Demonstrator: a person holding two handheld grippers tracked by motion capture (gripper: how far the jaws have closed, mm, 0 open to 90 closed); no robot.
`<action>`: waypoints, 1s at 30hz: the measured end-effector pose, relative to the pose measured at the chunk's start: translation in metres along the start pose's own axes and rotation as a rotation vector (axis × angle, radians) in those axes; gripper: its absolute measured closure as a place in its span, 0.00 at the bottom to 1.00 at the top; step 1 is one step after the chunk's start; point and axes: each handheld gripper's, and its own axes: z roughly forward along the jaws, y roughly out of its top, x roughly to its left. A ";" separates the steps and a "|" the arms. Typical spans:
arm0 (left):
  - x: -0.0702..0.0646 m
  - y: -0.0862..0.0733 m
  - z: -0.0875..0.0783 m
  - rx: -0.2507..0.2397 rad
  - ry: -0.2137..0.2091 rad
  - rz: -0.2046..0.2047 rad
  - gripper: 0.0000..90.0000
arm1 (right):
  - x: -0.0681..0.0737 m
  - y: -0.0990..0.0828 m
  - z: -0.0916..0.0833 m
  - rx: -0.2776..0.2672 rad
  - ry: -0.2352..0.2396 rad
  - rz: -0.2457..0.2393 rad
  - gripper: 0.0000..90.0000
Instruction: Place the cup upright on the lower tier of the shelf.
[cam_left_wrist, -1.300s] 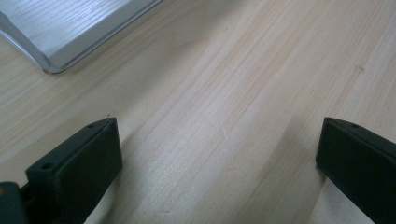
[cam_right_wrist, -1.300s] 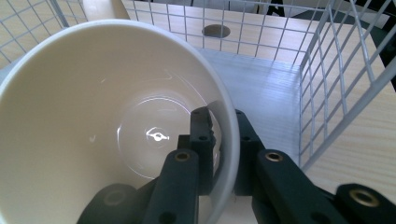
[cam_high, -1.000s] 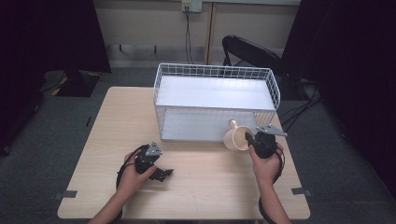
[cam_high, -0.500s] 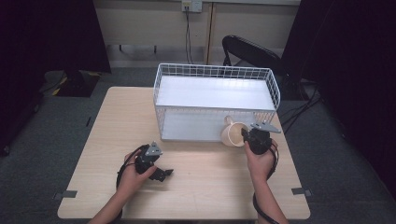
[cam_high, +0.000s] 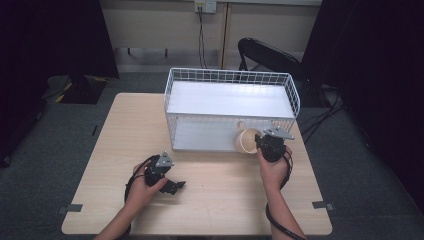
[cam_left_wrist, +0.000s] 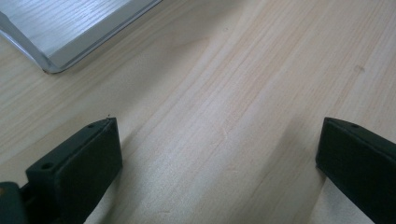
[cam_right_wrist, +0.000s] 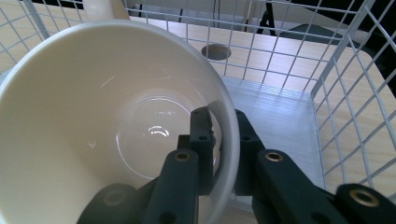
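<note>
At 3 o'clock on the table (cam_high: 215, 200), my right gripper (cam_right_wrist: 218, 140) pinches the cream mug's (cam_high: 246, 140) rim, mug tipped at the wire rack's (cam_high: 230, 80) lower shelf mouth, while at 7 o'clock my left gripper (cam_left_wrist: 219, 154) rests spread wide over bare wood.
</note>
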 end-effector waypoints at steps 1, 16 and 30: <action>0.000 0.000 0.000 0.000 0.000 0.000 0.00 | 0.000 0.000 0.001 0.000 -0.001 0.004 0.92; 0.000 0.000 0.000 0.000 0.001 -0.001 0.00 | 0.002 -0.002 0.010 -0.002 -0.028 0.000 0.92; 0.000 0.000 0.000 0.000 0.000 0.000 0.00 | 0.010 -0.008 0.026 -0.021 -0.048 0.007 0.92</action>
